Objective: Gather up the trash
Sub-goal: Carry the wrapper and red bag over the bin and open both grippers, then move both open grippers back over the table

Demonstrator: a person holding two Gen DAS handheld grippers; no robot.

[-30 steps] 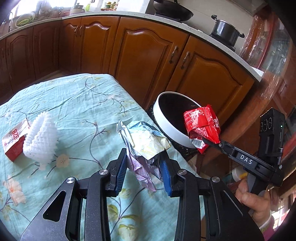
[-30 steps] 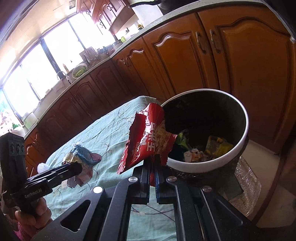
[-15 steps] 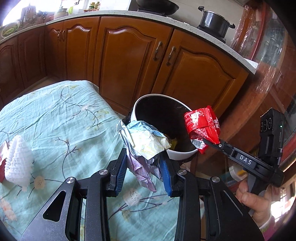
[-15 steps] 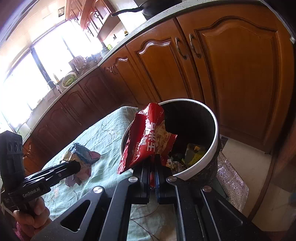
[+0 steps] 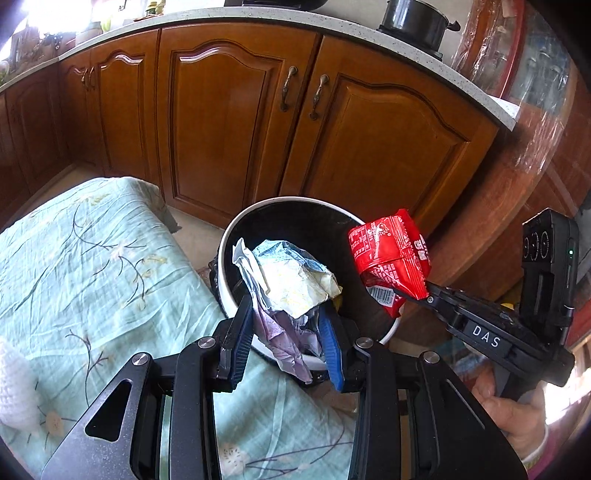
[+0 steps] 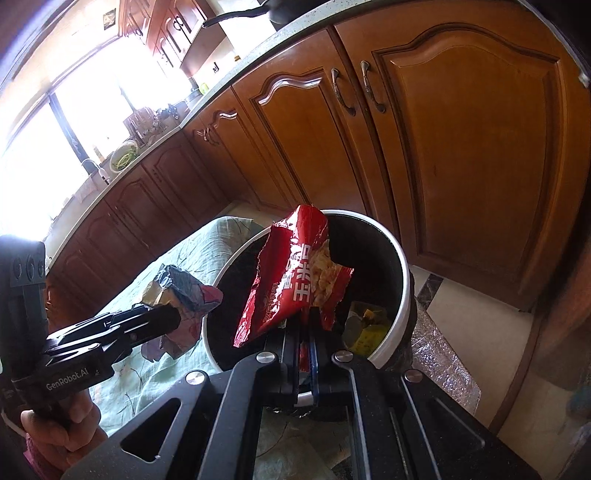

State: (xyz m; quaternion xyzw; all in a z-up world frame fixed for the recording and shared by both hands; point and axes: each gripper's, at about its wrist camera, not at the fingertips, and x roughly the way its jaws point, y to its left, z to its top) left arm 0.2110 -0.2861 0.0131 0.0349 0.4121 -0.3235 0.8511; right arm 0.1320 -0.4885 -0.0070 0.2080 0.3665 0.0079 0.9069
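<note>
**Two wrappers held over the bin**

From the left wrist view, the left hand-held gripper (image 5: 286, 332) is clamped on a crumpled wrapper (image 5: 291, 284), pale yellow and blue on top with a purplish tail hanging between the blue pads. The wrapper sits over the near rim of the trash bin (image 5: 236, 236), a round bin with a white rim and dark inside that stands on the floor just beside the table (image 5: 92, 258), which wears a pale green flowered cloth. To the right, the right hand-held gripper (image 5: 410, 293) pinches a red snack bag (image 5: 391, 254) above the bin's far right edge; a hand (image 5: 517, 413) grips its handle low in the corner. Behind stand wooden cabinets (image 5: 229, 122) with a dark pot (image 5: 417, 18) on the worktop.

From the right wrist view, the right hand-held gripper (image 6: 304, 321) has its jaws pressed together on the red snack bag (image 6: 295, 280), which stands upright over the trash bin (image 6: 402, 291). Yellow and pale scraps (image 6: 365, 325) lie at the bottom. On the left, the left hand-held gripper (image 6: 173, 317) holds the crumpled wrapper (image 6: 181, 295) at the bin's left rim, above the edge of the table (image 6: 192, 251). A bright window (image 6: 74, 110) glares over the cabinets (image 6: 461, 147).
</note>
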